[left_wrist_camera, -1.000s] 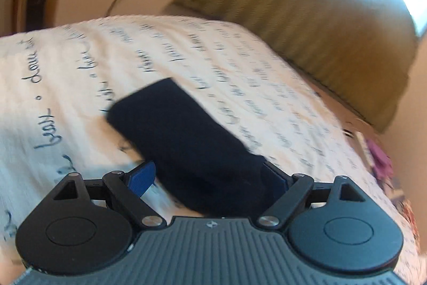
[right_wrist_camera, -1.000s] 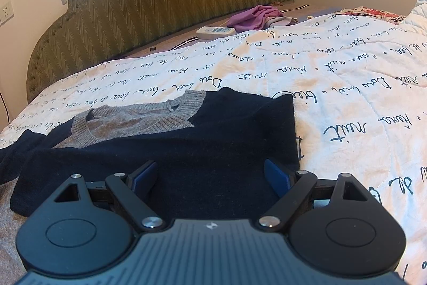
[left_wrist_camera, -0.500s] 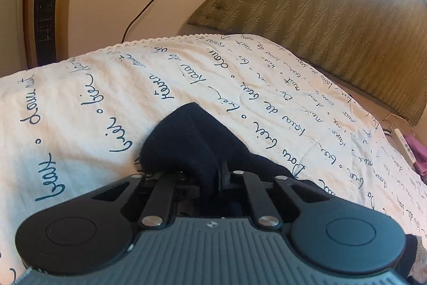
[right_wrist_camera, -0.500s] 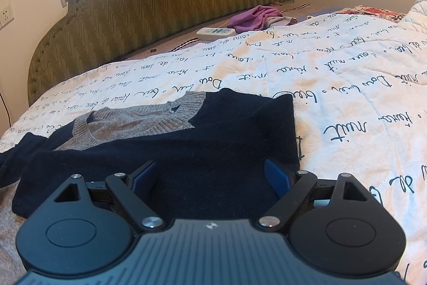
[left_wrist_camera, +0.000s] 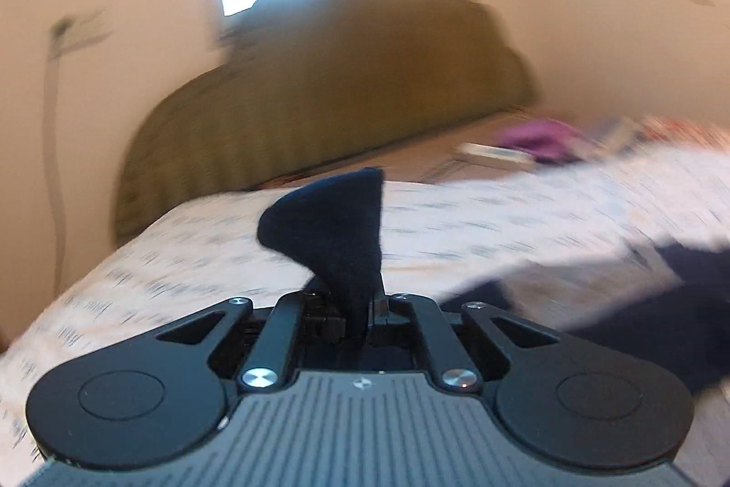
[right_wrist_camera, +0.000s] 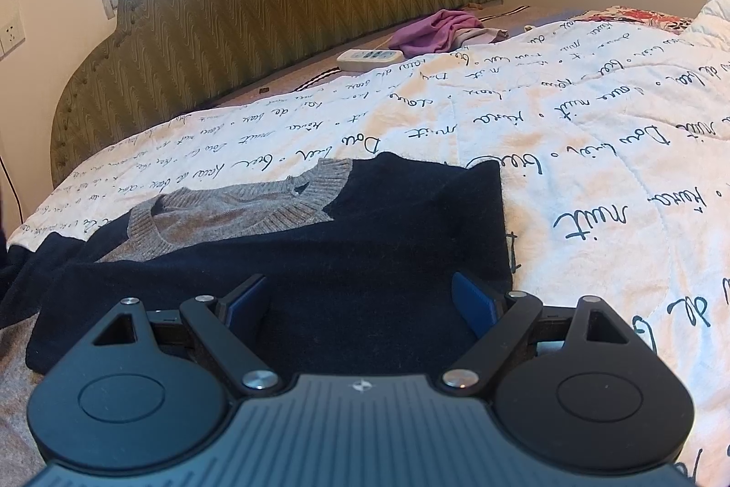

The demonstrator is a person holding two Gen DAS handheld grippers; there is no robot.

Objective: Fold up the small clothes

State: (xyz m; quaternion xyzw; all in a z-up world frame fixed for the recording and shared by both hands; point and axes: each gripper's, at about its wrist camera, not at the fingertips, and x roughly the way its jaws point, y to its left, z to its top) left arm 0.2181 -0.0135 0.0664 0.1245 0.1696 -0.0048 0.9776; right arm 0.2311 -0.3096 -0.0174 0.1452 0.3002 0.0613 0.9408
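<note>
A small navy sweater [right_wrist_camera: 319, 254] with a grey knit collar [right_wrist_camera: 237, 208] lies on the white bedspread [right_wrist_camera: 593, 149]; one sleeve is folded across its body. My left gripper [left_wrist_camera: 358, 306] is shut on the other navy sleeve end [left_wrist_camera: 337, 231], which sticks up above the fingers, lifted off the bed. The rest of the sweater [left_wrist_camera: 661, 313] shows dark at the right of the blurred left wrist view. My right gripper [right_wrist_camera: 360, 300] is open and empty, low over the sweater's folded part, blue pads [right_wrist_camera: 472, 304] apart.
A green padded headboard [right_wrist_camera: 273, 7] stands behind the bed. A white power strip [right_wrist_camera: 369, 58] and a purple cloth [right_wrist_camera: 438, 30] lie near it. A wall socket [right_wrist_camera: 11, 33] is at the left. The bedspread has free room to the right of the sweater.
My left gripper closed on the sleeve end, lifted it off the bedspread and swung round toward the headboard. My right gripper stayed still and open.
</note>
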